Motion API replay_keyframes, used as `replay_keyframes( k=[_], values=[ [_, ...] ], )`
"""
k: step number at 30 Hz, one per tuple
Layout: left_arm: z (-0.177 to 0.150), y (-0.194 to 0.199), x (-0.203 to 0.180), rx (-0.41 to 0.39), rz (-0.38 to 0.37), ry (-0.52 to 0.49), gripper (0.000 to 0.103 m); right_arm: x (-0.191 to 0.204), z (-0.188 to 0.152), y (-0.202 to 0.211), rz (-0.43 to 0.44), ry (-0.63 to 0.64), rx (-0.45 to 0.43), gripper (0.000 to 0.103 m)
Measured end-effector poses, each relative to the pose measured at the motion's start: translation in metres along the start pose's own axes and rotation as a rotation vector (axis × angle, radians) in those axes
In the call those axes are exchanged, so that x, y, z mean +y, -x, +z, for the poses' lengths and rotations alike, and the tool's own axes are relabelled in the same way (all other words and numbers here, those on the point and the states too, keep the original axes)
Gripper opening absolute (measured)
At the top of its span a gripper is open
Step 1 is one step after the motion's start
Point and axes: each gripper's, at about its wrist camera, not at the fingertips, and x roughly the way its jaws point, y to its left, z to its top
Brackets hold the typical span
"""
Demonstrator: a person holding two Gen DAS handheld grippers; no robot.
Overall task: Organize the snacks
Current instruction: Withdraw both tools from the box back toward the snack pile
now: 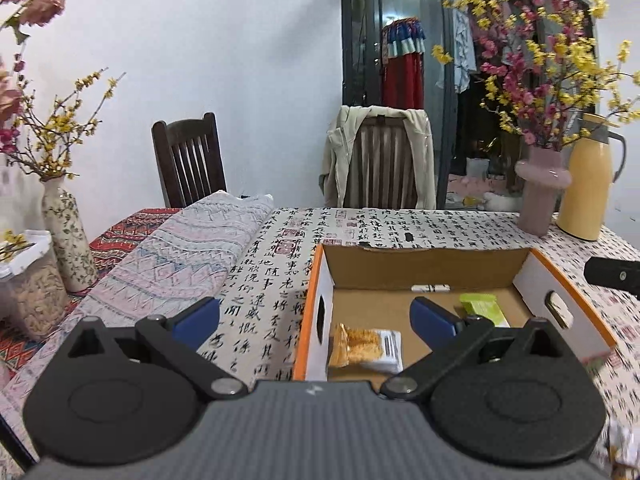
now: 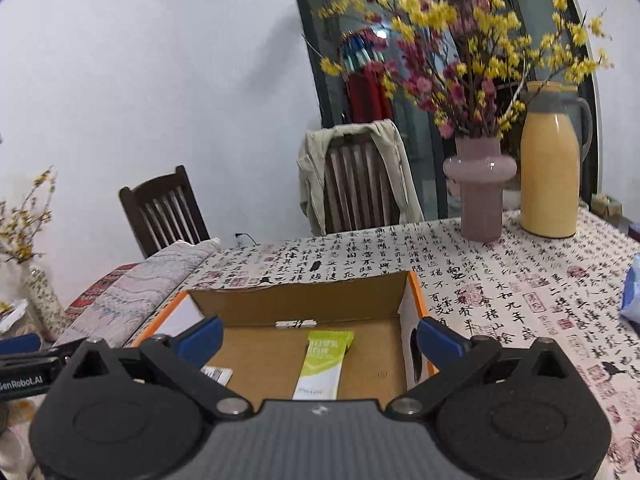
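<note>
Two chairs [image 1: 188, 160], calligraphy tablecloth [image 1: 360, 228], white wall [image 1: 240, 40]

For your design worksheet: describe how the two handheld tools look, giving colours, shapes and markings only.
Left tool and right tool match: grey ribbed body, two black round discs, black linkage arms with silver pivots, blue fingers. The left tool's side reads "GenRobot.AI" in white.

Open box top, clutter along the table's edges

The cardboard box [image 2: 304, 300] is open above, so it can be entered from the top; its raised back flap and side walls block level approaches, and a green sachet [image 2: 324, 364] and a golden snack pack [image 1: 366, 346] occupy part of its floor. Bare table [image 2: 500, 300] lies right of it, up to the pink vase [image 2: 480, 196] and yellow flask [image 2: 550, 168]. Left, folded cloth [image 1: 176, 260] and a patterned vase [image 1: 66, 236] crowd the way.
</note>
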Motion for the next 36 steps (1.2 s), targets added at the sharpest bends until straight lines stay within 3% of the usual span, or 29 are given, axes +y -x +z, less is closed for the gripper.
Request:
replay_keyframes(
  k=[11, 16, 28, 36],
  values=[
    [-0.053, 0.058, 0.015, 0.005, -0.061, 0.028, 0.103, 0.012, -0.054, 0.075, 0.008, 0.088, -0.04, 0.103],
    [-0.077, 0.081, 0.027, -0.01, -0.065, 0.093, 0.103, 0.015, -0.087, 0.106, 0.019, 0.092, -0.044, 0.103],
    [-0.134, 0.11, 0.046, 0.015, -0.034, 0.155, 0.103, 0.011, -0.149, 0.15, 0.022, 0.11, -0.027, 0.103],
    [-0.146, 0.118, 0.029, 0.023, -0.066, 0.102, 0.103, 0.003, -0.177, 0.159, 0.006, 0.116, -0.005, 0.103]
  ],
)
